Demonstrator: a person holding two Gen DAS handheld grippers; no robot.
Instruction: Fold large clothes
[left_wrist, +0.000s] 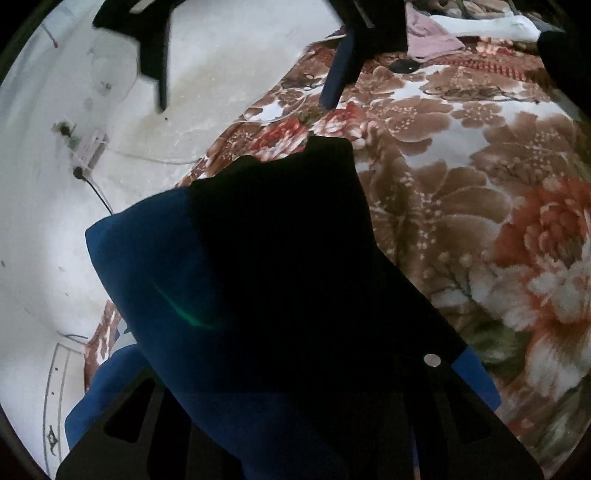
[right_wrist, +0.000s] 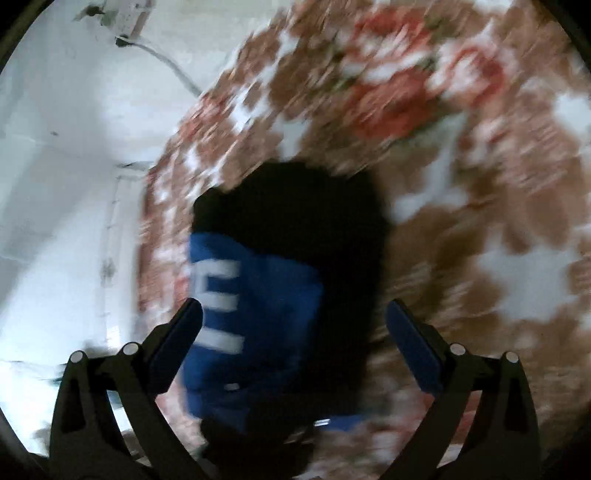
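- Garment, blue and black, is seen draped over the left gripper in the left wrist view, so that most of the tool is covered.
- The left gripper's fingers are hidden beneath the cloth; only its black frame and one silver rivet are exposed. The jaws are taken to be nearly pressed together on a fold of the garment, though the contact itself cannot be seen.
- The garment is held above the near edge of a floral blanket patterned in brown, white and red.
- In the right wrist view, the right gripper is shown with its jaws spread wide. The garment lies between and beyond them, and no pad contact is made.
- White lettering is visible on the blue panel of the garment; the view is blurred.
- A pale floor is seen beside the blanket, with a white power strip and its cable lying on it.
- A pink cloth is lying at the far end of the blanket.
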